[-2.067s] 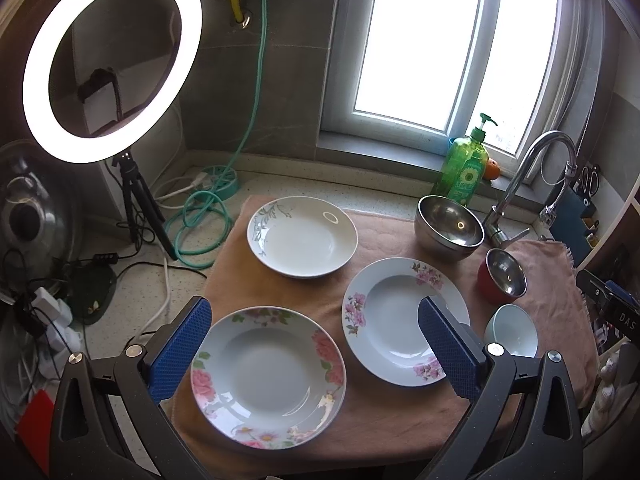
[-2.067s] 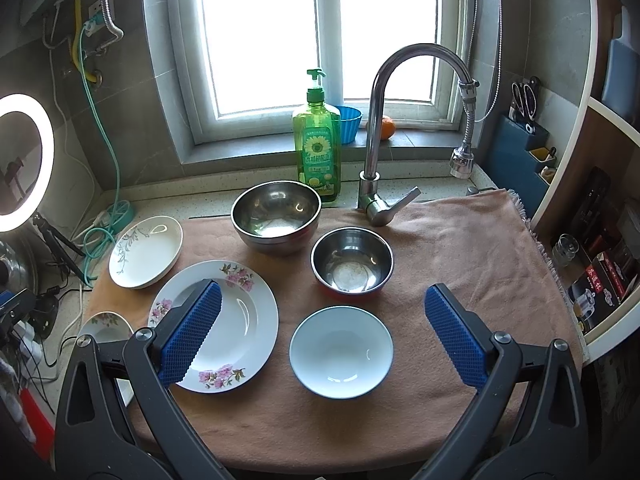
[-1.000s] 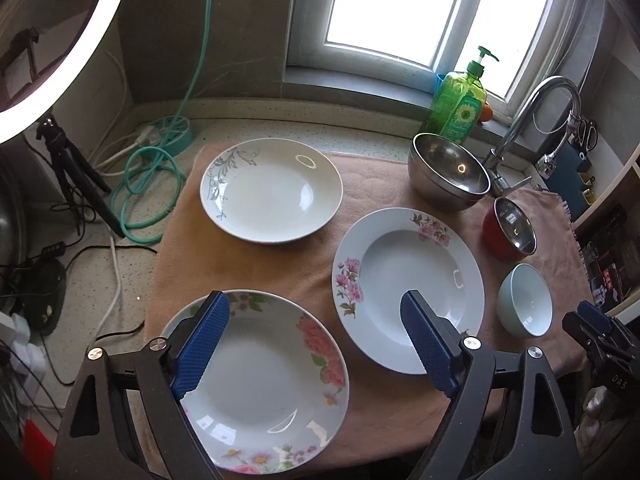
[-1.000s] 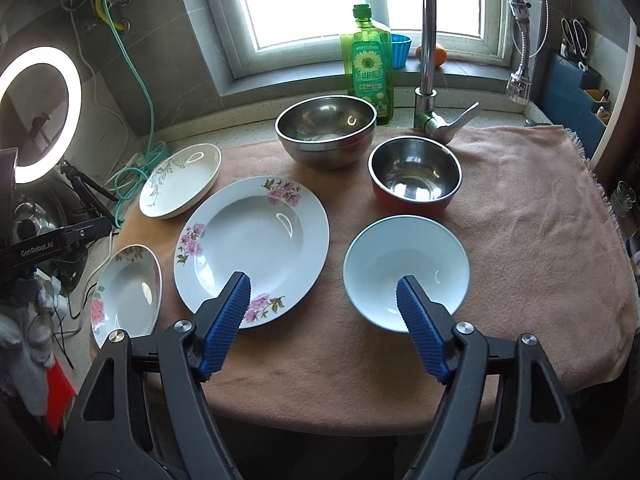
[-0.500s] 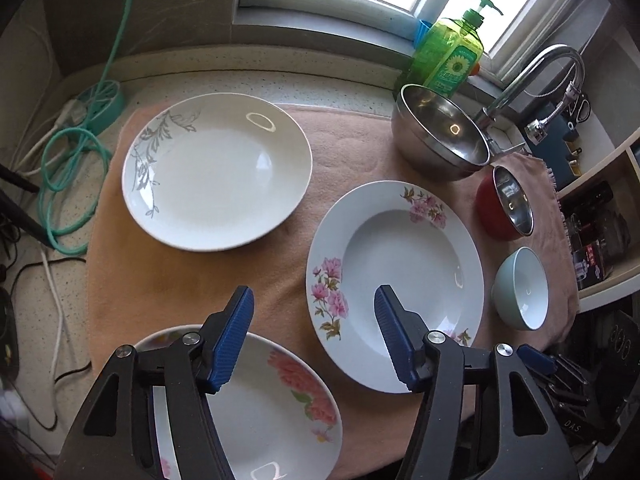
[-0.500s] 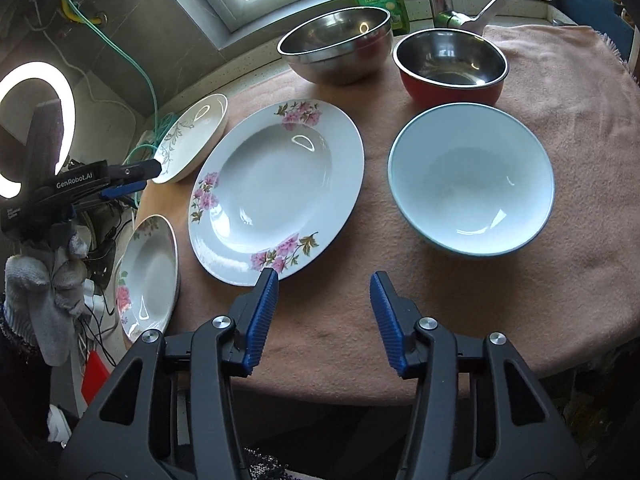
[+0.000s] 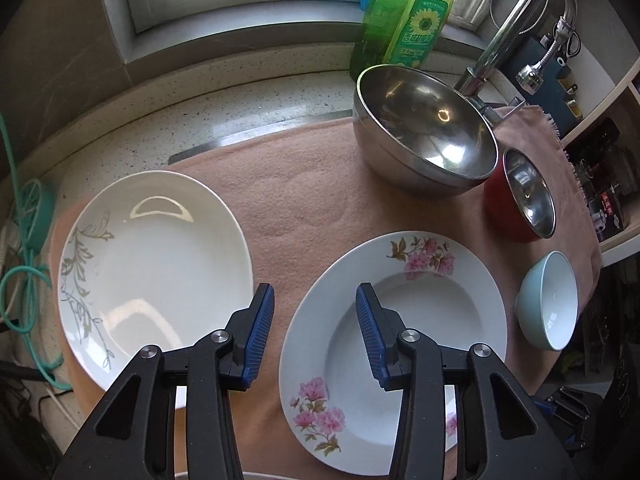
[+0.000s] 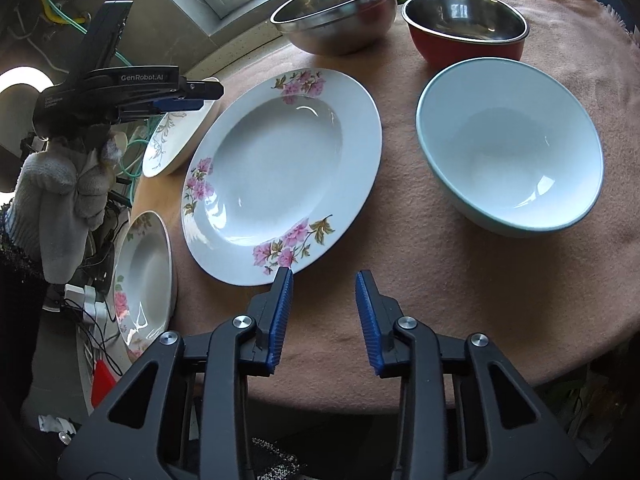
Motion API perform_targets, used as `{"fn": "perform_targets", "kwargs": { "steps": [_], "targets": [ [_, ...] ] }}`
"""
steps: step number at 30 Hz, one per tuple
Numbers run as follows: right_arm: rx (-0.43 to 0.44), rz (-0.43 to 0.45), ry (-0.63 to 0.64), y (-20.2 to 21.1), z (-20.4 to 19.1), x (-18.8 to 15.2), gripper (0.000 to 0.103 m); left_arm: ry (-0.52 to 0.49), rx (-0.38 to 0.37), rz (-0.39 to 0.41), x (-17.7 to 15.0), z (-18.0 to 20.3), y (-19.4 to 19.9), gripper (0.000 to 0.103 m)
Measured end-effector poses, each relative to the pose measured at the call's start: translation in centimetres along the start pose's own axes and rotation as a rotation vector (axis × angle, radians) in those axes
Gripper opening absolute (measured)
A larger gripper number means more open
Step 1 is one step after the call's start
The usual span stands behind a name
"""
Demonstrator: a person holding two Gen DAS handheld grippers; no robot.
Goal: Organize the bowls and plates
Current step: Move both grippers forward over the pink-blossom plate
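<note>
Now that both claws have dropped closer, jaws just narrowing with nothing between them, the left gripper (image 7: 314, 330) straddles bare cloth between the white plate (image 7: 156, 272) and pink-flowered plate (image 7: 394, 344). Right gripper (image 8: 323, 312) sits half-open at that plate's near rim, probably grabbing next.

Three plates: one white with grey leaf sprigs (image 7: 156, 264), one large with pink flowers (image 8: 280, 176), one smaller pink-flowered (image 8: 144, 280), three bowls: large steel bowl (image 7: 424, 136), red-sided steel bowl (image 7: 520, 200), pale blue bowl (image 8: 508, 148), one green soap bottle (image 7: 404, 16), one tap (image 7: 512, 24), one peach cloth (image 7: 304, 192)
</note>
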State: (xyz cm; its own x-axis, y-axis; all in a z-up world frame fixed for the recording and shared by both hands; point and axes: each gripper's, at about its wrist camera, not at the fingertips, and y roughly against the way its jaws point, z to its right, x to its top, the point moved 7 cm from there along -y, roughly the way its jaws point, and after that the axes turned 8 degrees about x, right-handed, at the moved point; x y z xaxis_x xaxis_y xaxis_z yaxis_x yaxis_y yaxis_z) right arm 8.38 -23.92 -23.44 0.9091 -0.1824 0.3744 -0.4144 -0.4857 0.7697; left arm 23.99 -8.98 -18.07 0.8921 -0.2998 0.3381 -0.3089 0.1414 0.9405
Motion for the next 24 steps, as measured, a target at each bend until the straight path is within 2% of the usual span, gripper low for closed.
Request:
{"fn": "perform_targets", "kwargs": {
  "steps": [3,7,10,15,22,24],
  "targets": [
    [0.021,-0.018,-0.019,-0.6,0.1,0.1,0.030,-0.004,-0.020,-0.019,0.8,0.3,-1.0,0.038],
    [0.036,-0.037,-0.038,-1.5,0.3,0.1,0.029,0.005,-0.073,-0.064,1.6,0.8,-2.3,0.030],
    [0.043,-0.050,-0.038,-1.9,0.2,0.1,0.028,0.000,-0.084,-0.088,1.9,0.9,-3.0,0.023],
    [0.063,-0.061,-0.057,-2.6,0.3,0.3,0.028,-0.007,-0.121,-0.125,1.9,1.3,-3.5,0.024],
    [0.082,-0.064,-0.054,-3.2,0.2,0.6,0.028,-0.027,-0.136,-0.139,2.2,1.9,-3.8,0.024],
    [0.087,-0.068,-0.048,-3.2,0.1,0.6,0.023,-0.018,-0.147,-0.144,2.2,1.7,-3.8,0.024]
  ]
}}
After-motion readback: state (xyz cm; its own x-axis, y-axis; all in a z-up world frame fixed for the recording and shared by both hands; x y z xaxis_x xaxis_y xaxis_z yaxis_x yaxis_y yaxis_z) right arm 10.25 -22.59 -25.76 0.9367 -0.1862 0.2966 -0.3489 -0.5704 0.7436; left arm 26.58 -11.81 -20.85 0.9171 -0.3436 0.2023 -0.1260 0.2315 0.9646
